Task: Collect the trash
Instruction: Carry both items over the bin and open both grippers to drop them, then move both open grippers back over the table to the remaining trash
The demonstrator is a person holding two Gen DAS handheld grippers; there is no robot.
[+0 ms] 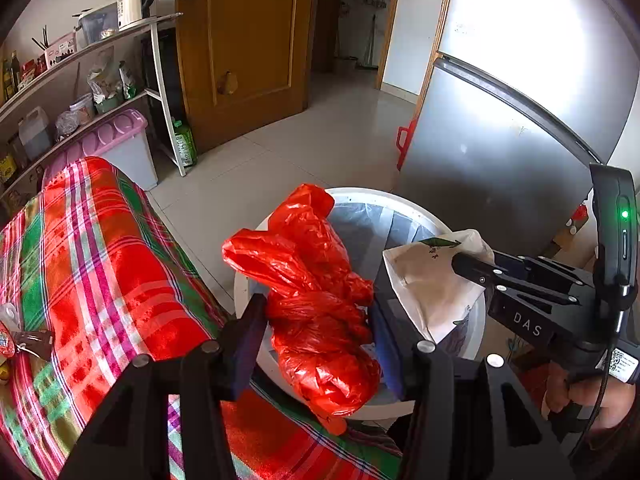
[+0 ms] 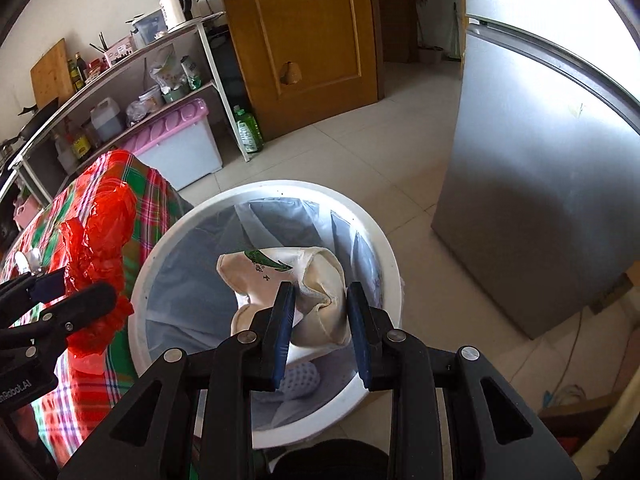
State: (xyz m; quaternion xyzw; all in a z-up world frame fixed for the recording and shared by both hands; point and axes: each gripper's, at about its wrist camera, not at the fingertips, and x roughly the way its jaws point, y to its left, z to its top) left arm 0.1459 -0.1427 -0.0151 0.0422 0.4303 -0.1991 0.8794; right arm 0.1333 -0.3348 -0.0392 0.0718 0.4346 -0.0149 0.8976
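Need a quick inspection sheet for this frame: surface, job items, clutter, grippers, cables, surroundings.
Surface: plaid tablecloth covers the table beside the bin; tiled floor around it.
Job's things: red plastic bag held at the near rim of the white trash bin; crumpled white paper bag held over the bin's opening. Bin is lined and already holds some white trash.
Clutter: a few snack wrappers at the table's left edge.
Grippers: left gripper jaws shut on the red plastic bag; right gripper jaws shut on the white paper bag.
Cables: a thin cord on the floor at right.
Surroundings: silver fridge, wooden door, shelf rack with kettle and bottles, lidded storage box.
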